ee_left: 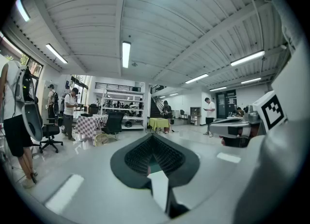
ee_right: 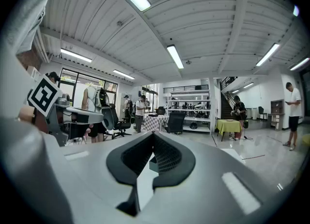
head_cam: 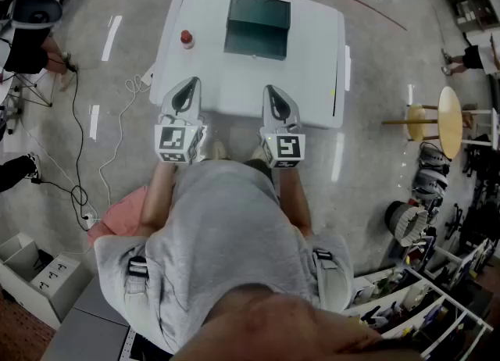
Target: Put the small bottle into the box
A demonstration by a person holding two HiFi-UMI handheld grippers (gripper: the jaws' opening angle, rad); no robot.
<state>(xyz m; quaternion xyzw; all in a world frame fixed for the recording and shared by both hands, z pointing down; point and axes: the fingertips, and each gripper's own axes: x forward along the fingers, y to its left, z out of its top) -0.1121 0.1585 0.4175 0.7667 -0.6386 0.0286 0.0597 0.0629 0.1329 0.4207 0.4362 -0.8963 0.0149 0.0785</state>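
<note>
A white table (head_cam: 312, 78) stands on a glossy floor and fills the upper middle of the head view. The person (head_cam: 226, 234), in a grey shirt, stands at the table's near edge, with both forearms stretched toward it. A round wooden side table (head_cam: 449, 121) sits well off the white table's right side. A dark cable (head_cam: 76, 129) trails over the floor off the table's left side.

On the far half of the table, about midway across, sits the box (head_cam: 258, 25). It is dark teal and its top is open.

The left gripper (head_cam: 187, 90) and the right gripper (head_cam: 273, 94) lie side by side over the near half of the table. Their tips point toward the table's far edge, and their marker cubes hang just off its near edge. The left one is toward the table's near-left corner and the right one is about the middle of the near edge. Each sits roughly level, tipped slightly down.

In each gripper's own view the two dark ribbed jaws meet at the tip, so both tools are closed with nothing held between the pads. Neither touches the box, and both are well apart from it on the table's near side.

The small bottle (head_cam: 187, 38) has a red cap and stands upright on the table's far-left part. It is near the box's left side but not touching it. It lies beyond the left gripper's tip, and bare tabletop separates the two.
</note>
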